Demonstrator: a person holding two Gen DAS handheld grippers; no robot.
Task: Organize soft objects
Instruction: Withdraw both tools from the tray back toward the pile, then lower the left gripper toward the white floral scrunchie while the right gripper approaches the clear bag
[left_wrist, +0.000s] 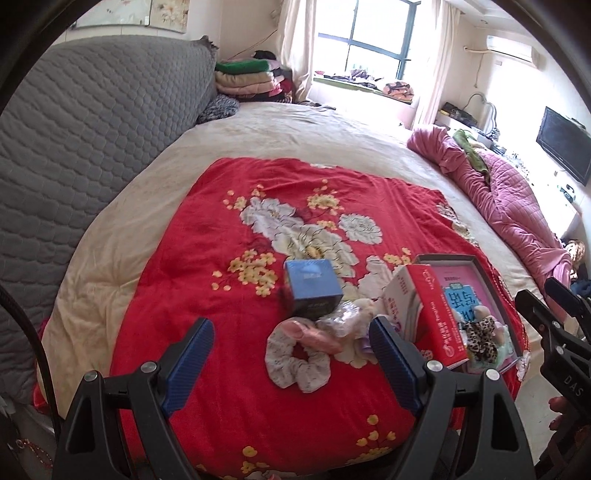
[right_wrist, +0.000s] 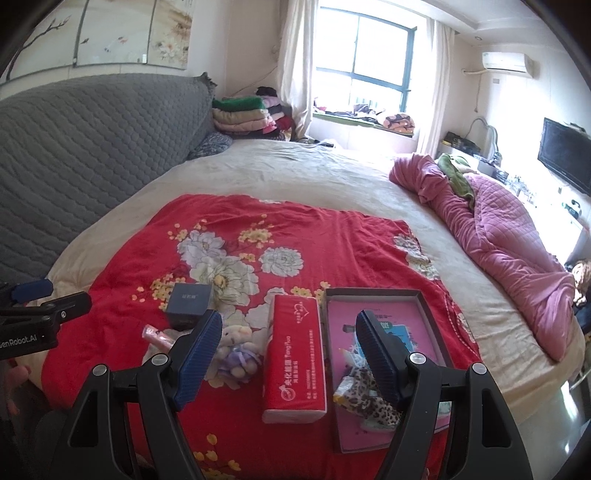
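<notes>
From the left wrist, our left tongs (left_wrist: 291, 363) hung open and empty, the pale scrunchie (left_wrist: 297, 363) lying between their tips on the red blanket (left_wrist: 207, 258): limp, light fabric, best pinched across its ruffled ring.

From the right wrist, our right tongs (right_wrist: 290, 363) gaped empty over the tissue pack (right_wrist: 293, 363); the plush bear (right_wrist: 238, 347) sat just left, squashy.
</notes>
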